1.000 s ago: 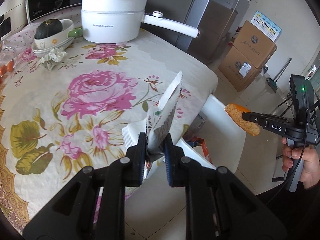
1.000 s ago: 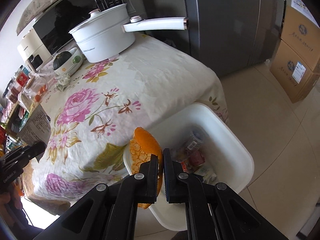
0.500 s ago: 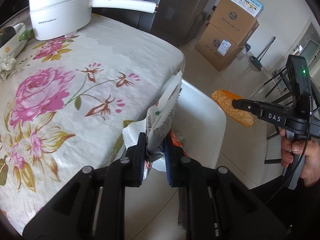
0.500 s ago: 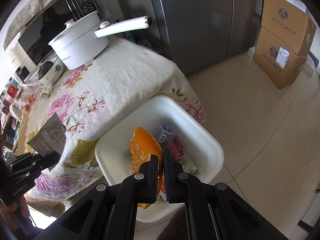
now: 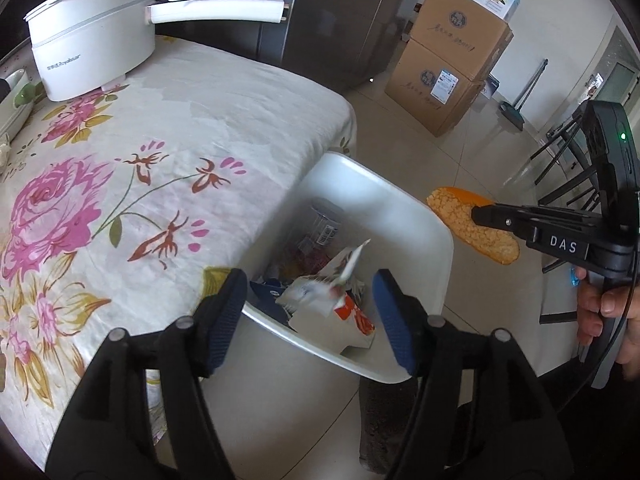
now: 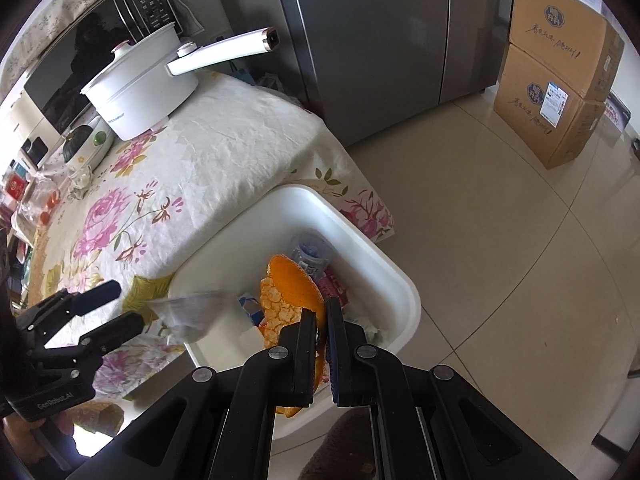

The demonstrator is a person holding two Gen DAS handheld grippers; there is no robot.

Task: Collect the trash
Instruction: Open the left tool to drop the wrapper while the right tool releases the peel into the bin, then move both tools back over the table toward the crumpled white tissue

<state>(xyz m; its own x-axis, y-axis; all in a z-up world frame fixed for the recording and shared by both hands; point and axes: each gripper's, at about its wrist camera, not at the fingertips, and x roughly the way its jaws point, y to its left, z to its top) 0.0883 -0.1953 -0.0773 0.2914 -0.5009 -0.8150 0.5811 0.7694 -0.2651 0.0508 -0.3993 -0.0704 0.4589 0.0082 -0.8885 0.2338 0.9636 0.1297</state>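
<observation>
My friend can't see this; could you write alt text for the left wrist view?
The left gripper is opening its fingers over a white bin, a crumpled wrapper loose between them. Right of it, the right gripper pinches an orange peel.

The snack wrapper (image 5: 324,288) between the opening left tongs (image 5: 308,312) is smeared by motion, so its print cannot be read; in the right wrist view it is only a pale blur. The right tongs (image 6: 322,312) hide the lower part of the orange peel (image 6: 288,292). Trash lower in the white bin (image 5: 400,216) is overlapped and hard to tell apart. The bowl (image 5: 16,92) on the tabletop (image 5: 224,112) is cut by the picture's left edge. The label on the cardboard box (image 6: 552,100) is too small to read.
</observation>
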